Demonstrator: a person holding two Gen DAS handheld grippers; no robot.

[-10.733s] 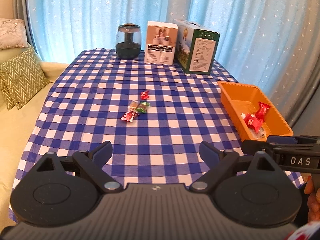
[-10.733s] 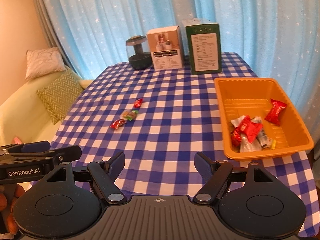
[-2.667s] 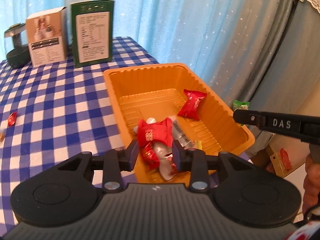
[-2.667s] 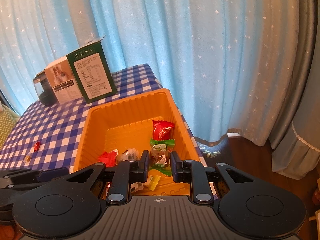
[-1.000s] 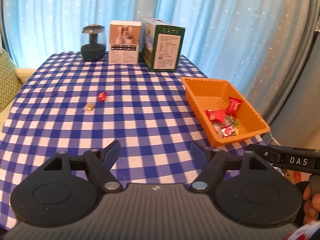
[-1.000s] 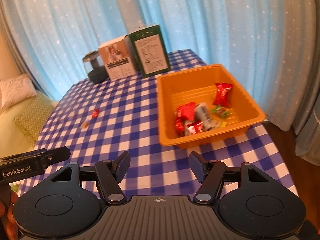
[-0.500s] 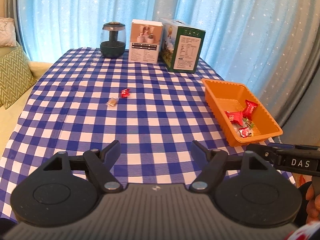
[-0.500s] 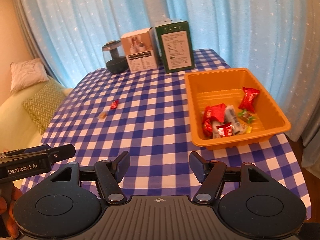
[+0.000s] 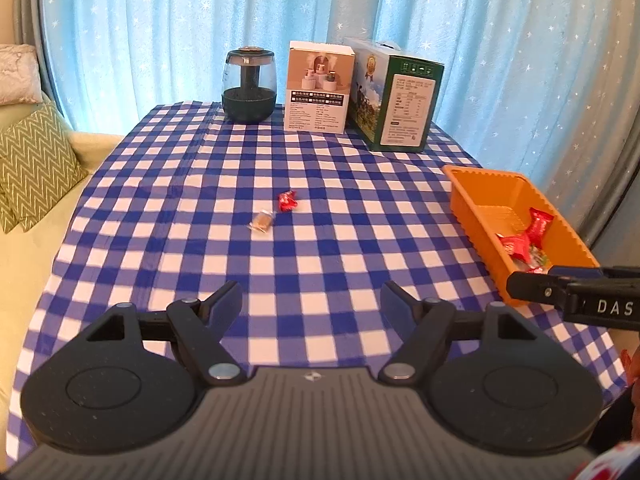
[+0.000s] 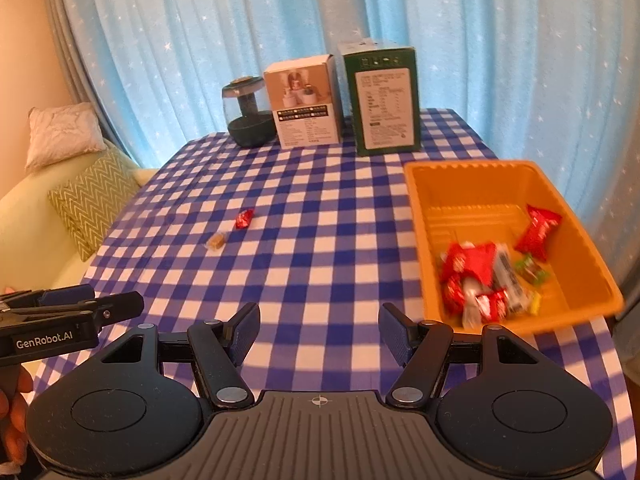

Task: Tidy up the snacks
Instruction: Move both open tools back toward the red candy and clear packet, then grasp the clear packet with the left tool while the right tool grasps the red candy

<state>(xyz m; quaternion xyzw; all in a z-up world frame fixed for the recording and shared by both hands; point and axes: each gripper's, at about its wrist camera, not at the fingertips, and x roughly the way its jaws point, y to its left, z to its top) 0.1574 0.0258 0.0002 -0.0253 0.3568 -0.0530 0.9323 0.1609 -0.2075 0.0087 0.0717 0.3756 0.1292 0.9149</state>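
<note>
Left gripper [image 9: 311, 298] and right gripper [image 10: 319, 330] both spread wide and empty, red candy [image 9: 287, 201] beside brown candy [image 9: 262, 221] on checked cloth [image 9: 320, 240], wrapped snacks [image 10: 486, 276] in orange tray [image 10: 472, 184].

Star-dotted blue curtains [image 9: 160, 40] backlit behind a cushioned sofa [image 9: 24, 216].

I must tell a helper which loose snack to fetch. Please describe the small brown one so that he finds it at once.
Look at the middle of the blue checked tablecloth, well left of the orange tray. Two small snacks lie there close together. The brown snack is the nearer one, tan in a clear wrapper; its neighbour is shiny red.
</note>
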